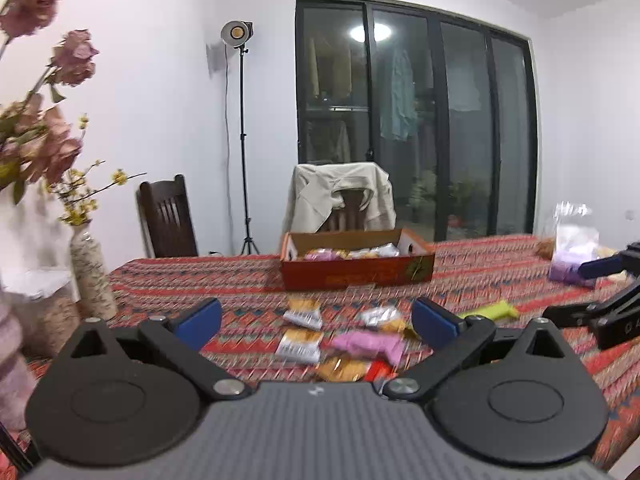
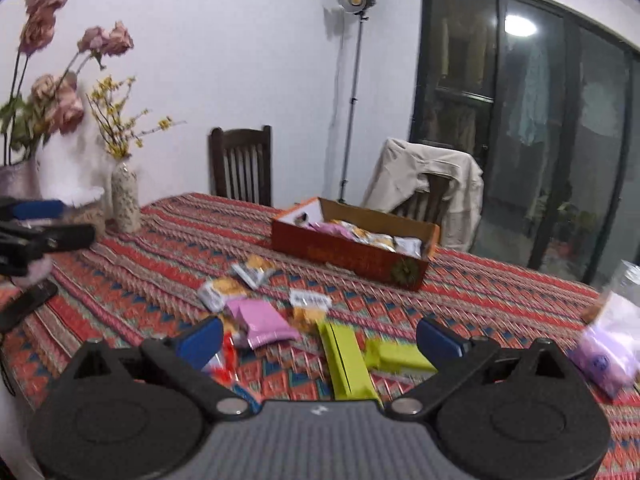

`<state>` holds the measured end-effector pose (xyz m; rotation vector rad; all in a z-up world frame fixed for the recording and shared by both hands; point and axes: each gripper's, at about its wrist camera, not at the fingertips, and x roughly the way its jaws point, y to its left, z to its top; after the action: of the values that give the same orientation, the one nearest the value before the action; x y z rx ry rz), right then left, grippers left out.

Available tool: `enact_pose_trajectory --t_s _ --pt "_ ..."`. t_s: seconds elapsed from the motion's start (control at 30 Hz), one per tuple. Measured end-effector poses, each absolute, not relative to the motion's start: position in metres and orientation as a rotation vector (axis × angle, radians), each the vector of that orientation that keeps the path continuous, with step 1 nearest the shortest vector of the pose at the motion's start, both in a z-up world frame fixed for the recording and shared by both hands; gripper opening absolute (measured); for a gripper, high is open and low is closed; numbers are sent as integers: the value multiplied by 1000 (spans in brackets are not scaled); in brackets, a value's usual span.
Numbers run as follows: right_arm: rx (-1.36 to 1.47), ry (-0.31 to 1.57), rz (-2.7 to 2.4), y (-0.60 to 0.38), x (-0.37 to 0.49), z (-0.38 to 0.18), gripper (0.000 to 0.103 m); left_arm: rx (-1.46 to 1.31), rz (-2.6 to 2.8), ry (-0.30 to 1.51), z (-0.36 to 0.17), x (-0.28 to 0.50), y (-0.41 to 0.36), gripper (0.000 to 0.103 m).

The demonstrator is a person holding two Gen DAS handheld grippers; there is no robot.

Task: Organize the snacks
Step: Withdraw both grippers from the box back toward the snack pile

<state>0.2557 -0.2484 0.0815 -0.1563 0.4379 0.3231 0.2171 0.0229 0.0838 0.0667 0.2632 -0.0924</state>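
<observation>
We see crinkled foil snack packets point(image 2: 256, 322) scattered on the woven patterned tablecloth point(image 2: 168, 248), near the rectangular cardboard box point(image 2: 352, 254). Left gripper point(image 1: 316, 316) and right gripper point(image 2: 318, 334) hover released, empty.

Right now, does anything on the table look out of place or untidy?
Yes. Several snack packets, among them a pink packet and two yellow-green bars, lie scattered on the tablecloth in front of the cardboard box, which already holds other snacks. Both grippers, left and right, are open and empty.
</observation>
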Motion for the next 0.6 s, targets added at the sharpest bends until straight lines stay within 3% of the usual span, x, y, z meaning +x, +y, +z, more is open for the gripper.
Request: enact_pose_trajectory --t_s 0.3,0.6 --pt "-94 502 276 -260 211 27 103 89 -51 376 35 187 27 103" --pt "-65 535 289 -257 214 11 103 59 -42 457 17 208 37 103"
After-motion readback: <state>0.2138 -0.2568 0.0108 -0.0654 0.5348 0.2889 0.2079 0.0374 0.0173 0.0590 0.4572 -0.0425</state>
